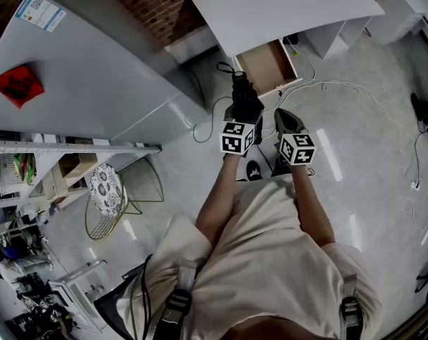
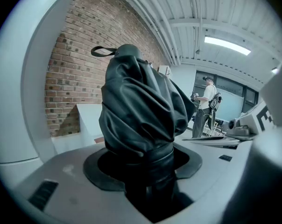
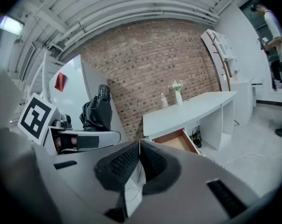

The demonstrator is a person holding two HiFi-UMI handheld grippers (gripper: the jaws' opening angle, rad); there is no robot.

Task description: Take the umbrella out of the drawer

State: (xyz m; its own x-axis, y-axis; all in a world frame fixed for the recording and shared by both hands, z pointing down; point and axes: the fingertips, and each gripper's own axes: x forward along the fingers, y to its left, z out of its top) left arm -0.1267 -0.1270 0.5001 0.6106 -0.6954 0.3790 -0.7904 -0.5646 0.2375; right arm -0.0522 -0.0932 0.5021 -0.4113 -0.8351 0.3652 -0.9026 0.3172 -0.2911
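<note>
Black umbrella (image 2: pixel 141 111) between jaws of left gripper (image 2: pixel 148 167); open drawer (image 1: pixel 267 66) just beyond

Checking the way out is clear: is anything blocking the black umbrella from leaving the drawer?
Nothing visible does. The folded black fabric umbrella sits in the left gripper, already outside the open wooden drawer under the white desk.

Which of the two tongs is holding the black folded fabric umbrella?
The left tongs: they clamp the black folded fabric umbrella, whereas the right tongs are shut together on nothing.
</note>
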